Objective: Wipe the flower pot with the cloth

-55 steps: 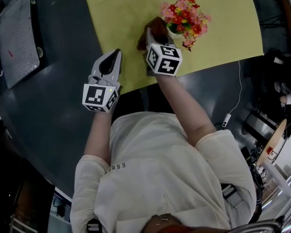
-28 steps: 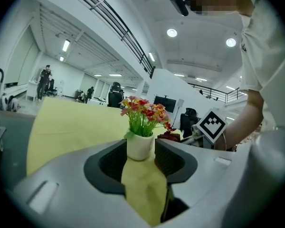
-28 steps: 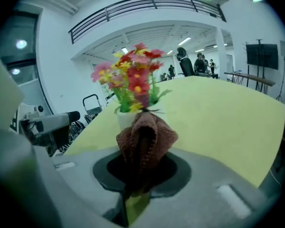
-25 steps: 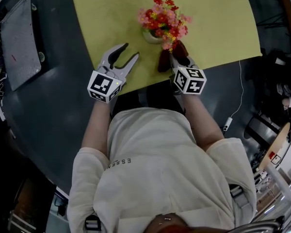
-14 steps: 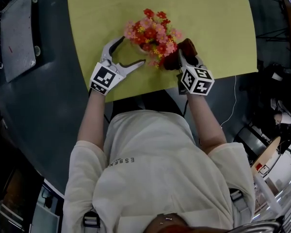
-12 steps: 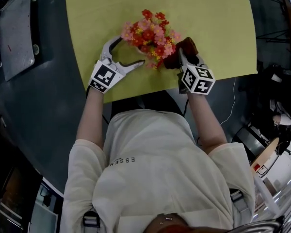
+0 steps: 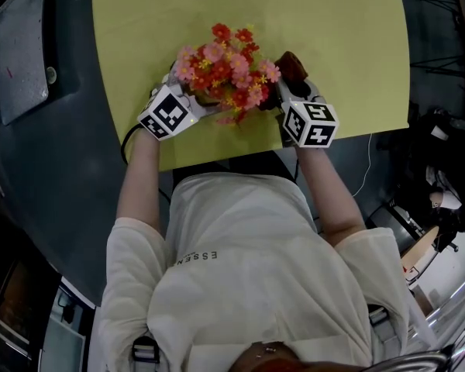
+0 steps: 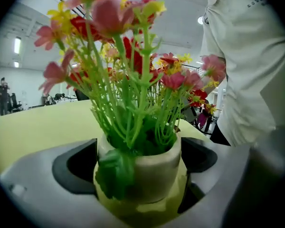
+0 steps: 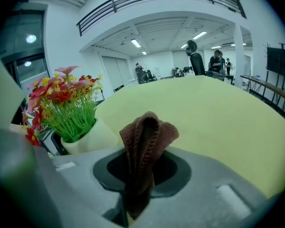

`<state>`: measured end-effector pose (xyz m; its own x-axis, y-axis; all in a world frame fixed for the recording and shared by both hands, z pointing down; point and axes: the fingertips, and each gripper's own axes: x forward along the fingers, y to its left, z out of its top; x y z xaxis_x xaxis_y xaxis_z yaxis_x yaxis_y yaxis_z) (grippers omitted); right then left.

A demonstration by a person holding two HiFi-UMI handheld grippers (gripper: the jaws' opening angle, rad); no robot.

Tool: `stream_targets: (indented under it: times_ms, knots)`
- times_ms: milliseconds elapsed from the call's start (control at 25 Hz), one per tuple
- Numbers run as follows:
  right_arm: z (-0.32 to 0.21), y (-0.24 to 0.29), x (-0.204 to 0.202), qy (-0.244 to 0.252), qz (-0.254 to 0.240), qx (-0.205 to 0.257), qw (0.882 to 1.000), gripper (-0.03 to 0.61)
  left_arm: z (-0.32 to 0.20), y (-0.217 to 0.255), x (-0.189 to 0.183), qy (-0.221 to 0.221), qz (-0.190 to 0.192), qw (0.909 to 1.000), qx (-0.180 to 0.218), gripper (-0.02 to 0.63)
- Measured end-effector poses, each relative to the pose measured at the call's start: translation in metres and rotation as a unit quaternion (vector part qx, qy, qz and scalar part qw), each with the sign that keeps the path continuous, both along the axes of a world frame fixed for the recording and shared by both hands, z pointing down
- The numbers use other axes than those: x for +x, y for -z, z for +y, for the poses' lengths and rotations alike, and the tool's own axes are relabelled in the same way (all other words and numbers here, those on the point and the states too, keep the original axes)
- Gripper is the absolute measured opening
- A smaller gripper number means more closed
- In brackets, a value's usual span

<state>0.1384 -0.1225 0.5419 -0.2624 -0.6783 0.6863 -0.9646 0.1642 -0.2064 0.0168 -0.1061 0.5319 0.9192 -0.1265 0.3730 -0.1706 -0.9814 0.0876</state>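
Observation:
A pale flower pot (image 8: 149,175) with red, pink and yellow flowers (image 7: 225,68) stands on the yellow mat (image 7: 341,37). My left gripper (image 7: 195,91) is at its left side. Its jaws have just been opening and stand wide, one on each side of the pot, with no clear press on it. In the head view the flowers hide the pot and the left fingertips. My right gripper (image 7: 291,82) is just right of the flowers, shut on a folded brown cloth (image 9: 145,141) that sticks up out of the jaws. The pot (image 9: 92,137) is to the left of the cloth, apart from it.
The yellow mat lies on a dark grey table (image 7: 70,177). A grey flat tray (image 7: 23,45) sits at the far left of the table. A white cable (image 7: 364,169) hangs off the right edge. People stand far off in the hall (image 9: 213,61).
The left gripper moved right and down and opened wide around the pot. The right gripper, which held the cloth throughout, moved from the pot's left side to its right side.

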Motion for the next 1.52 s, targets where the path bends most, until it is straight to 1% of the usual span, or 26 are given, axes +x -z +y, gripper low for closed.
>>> stream_targets:
  times_ms: [120, 280, 360, 520, 720, 800, 920, 1040, 1160, 1280, 1360, 1520]
  knots:
    - [-0.004, -0.003, 0.001, 0.010, -0.003, 0.000, 1.000, 0.058, -0.002, -0.004, 0.008, -0.001, -0.002, 1.0000, -0.007, 0.561]
    - [-0.004, -0.006, 0.001, 0.028, -0.002, 0.000, 1.000, 0.058, -0.005, -0.009, 0.011, -0.001, -0.017, 0.9998, -0.014, 0.549]
    - [-0.005, -0.007, 0.002, 0.035, -0.001, 0.000, 0.999, 0.058, -0.007, -0.009, 0.010, 0.002, -0.019, 0.9997, -0.013, 0.560]
    - [-0.006, -0.006, -0.003, 0.051, 0.003, 0.002, 0.999, 0.058, -0.007, -0.007, 0.008, 0.014, -0.015, 0.9997, -0.015, 0.555]
    - [-0.001, 0.001, -0.004, 0.080, 0.007, 0.013, 0.997, 0.058, -0.012, 0.010, 0.007, 0.067, 0.006, 0.9976, -0.017, 0.554]
    - [-0.006, 0.006, -0.006, 0.091, 0.007, 0.019, 0.996, 0.058, -0.022, 0.025, 0.005, 0.094, 0.026, 0.9951, -0.018, 0.554]
    - [-0.010, 0.016, -0.015, 0.109, -0.001, 0.034, 0.994, 0.058, -0.033, 0.057, 0.000, 0.139, 0.059, 0.9885, -0.016, 0.554]
    - [-0.015, 0.031, -0.030, 0.138, -0.008, 0.057, 0.989, 0.058, -0.038, 0.094, -0.001, 0.174, 0.078, 0.9815, -0.010, 0.554]
    - [-0.022, 0.054, -0.052, 0.171, -0.014, 0.095, 0.981, 0.058, -0.042, 0.122, -0.001, 0.194, 0.078, 0.9779, 0.008, 0.554]
    - [-0.026, 0.078, -0.070, 0.201, -0.022, 0.135, 0.970, 0.058, -0.041, 0.139, 0.000, 0.202, 0.074, 0.9766, 0.014, 0.554]
    - [-0.026, 0.087, -0.077, 0.218, -0.028, 0.145, 0.965, 0.057, -0.042, 0.147, 0.003, 0.207, 0.074, 0.9755, 0.011, 0.554]
    - [-0.023, 0.098, -0.076, 0.234, -0.055, 0.147, 0.959, 0.057, -0.049, 0.161, 0.013, 0.224, 0.077, 0.9715, 0.004, 0.554]
